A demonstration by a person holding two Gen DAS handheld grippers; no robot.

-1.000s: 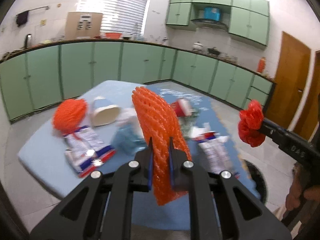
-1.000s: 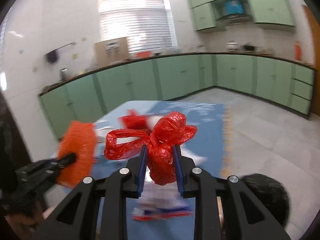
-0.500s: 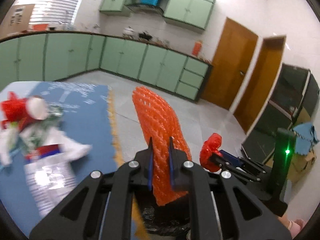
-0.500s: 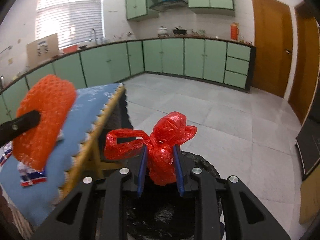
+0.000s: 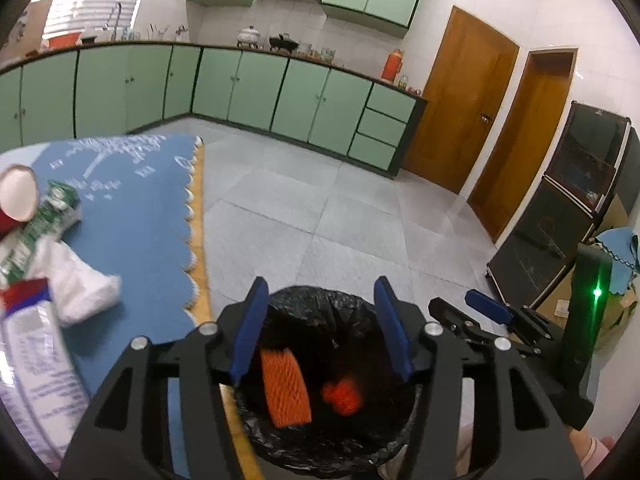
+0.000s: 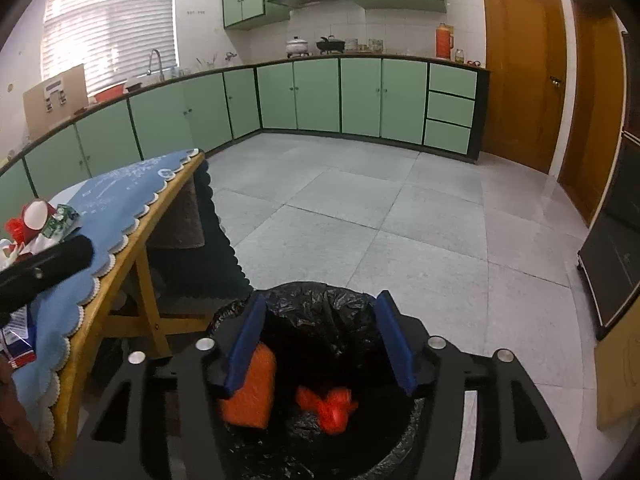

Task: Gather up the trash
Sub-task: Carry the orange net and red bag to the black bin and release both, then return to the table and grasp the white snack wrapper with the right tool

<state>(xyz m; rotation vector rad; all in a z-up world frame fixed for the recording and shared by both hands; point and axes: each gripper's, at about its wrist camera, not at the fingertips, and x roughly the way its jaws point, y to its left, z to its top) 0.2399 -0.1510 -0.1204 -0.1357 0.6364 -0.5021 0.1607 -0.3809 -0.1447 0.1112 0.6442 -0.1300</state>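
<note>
A bin lined with a black bag (image 5: 320,312) (image 6: 320,304) stands on the floor beside the table. Inside it lie an orange foam net (image 5: 286,388) (image 6: 252,392) and a red plastic bag (image 5: 342,396) (image 6: 328,404). My left gripper (image 5: 320,328) is open and empty above the bin. My right gripper (image 6: 320,340) is open and empty above the bin too; it also shows in the left wrist view (image 5: 486,306). More trash stays on the blue-covered table (image 5: 132,220): a green-white carton (image 5: 36,224), a red cup (image 5: 16,200), white wrappers (image 5: 36,352).
The table edge (image 6: 132,248) with its wooden legs stands left of the bin. Grey tiled floor (image 6: 360,208) stretches ahead. Green cabinets (image 6: 360,96) line the far wall. Wooden doors (image 6: 520,64) and a dark glass cabinet (image 5: 560,216) stand at the right.
Both grippers have opened over the bin. The orange foam net and the red plastic bag have dropped from the fingers into the black bag.
</note>
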